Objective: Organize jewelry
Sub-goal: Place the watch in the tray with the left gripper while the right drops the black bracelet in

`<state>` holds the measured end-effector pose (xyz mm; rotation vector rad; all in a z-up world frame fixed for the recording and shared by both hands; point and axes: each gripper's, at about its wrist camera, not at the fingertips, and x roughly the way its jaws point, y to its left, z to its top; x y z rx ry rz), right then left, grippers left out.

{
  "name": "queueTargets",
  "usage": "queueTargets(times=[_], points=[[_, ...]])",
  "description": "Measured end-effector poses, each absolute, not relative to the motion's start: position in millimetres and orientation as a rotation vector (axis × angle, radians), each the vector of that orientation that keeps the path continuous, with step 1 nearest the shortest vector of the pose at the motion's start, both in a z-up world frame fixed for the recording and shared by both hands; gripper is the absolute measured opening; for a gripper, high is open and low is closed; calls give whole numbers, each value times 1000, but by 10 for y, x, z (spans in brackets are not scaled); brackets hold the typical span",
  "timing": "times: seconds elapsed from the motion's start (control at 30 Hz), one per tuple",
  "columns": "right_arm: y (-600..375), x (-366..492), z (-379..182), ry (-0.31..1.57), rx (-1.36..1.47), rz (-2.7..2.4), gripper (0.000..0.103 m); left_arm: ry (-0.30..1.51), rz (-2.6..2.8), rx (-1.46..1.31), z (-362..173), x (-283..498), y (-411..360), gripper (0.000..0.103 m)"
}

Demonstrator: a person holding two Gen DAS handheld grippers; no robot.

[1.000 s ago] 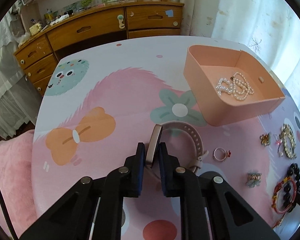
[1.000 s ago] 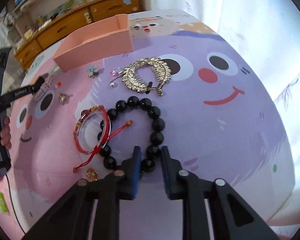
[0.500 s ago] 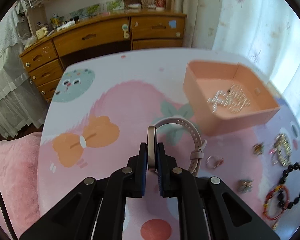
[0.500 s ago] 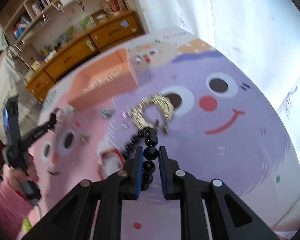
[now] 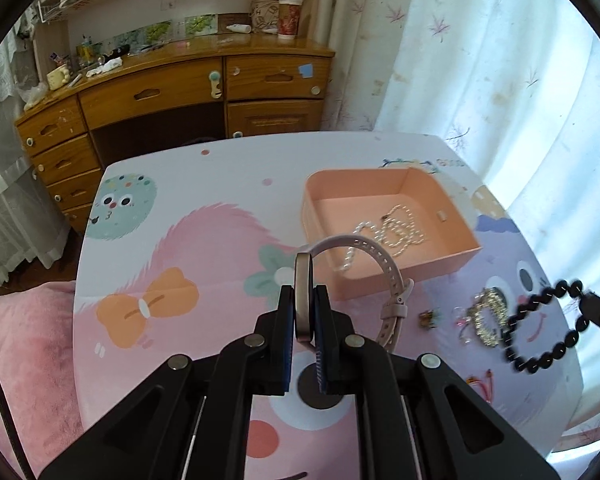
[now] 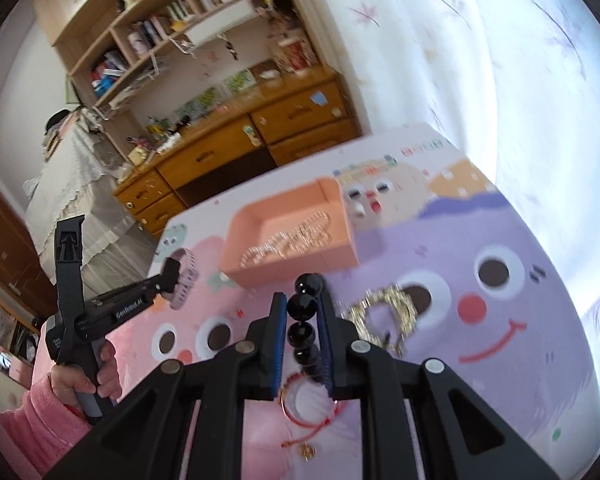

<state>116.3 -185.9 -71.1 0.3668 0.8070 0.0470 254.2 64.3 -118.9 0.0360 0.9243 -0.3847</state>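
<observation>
The left gripper [image 5: 304,312] is closed on the watch [image 5: 303,296], pinching its round case edge-on between the pads, with the pale pink strap [image 5: 384,276] arching out to the right and hanging clear of the table [image 5: 228,176]. The watch is held in the air near the front left corner of the peach box [image 5: 456,256], which sits toward the table's far right corner with a pearl necklace [image 5: 396,232] lying on its floor. The right gripper [image 6: 303,308] is clamped on the black bead bracelet [image 6: 303,304], several beads stacked between its pads and the loop lifted off the table; in the left wrist view the same bracelet [image 5: 540,332] dangles above the table's right edge. Below it, on the cartoon-printed tabletop, lie a gold leaf hair comb [image 5: 488,316], a small brooch [image 5: 428,317], and, toward the near edge, a red string bracelet [image 6: 304,400] with a gold charm [image 6: 309,449].
</observation>
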Motion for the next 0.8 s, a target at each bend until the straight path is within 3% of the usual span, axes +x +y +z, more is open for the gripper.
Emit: queueTargets(times=[0.37, 0.8], points=[[-1757, 1765, -493, 619, 346, 159, 15, 844, -432, -41, -948, 2659, 343, 7], [-1815, 2280, -628, 634, 295, 253, 15, 813, -392, -43, -1015, 3041, 59, 7]])
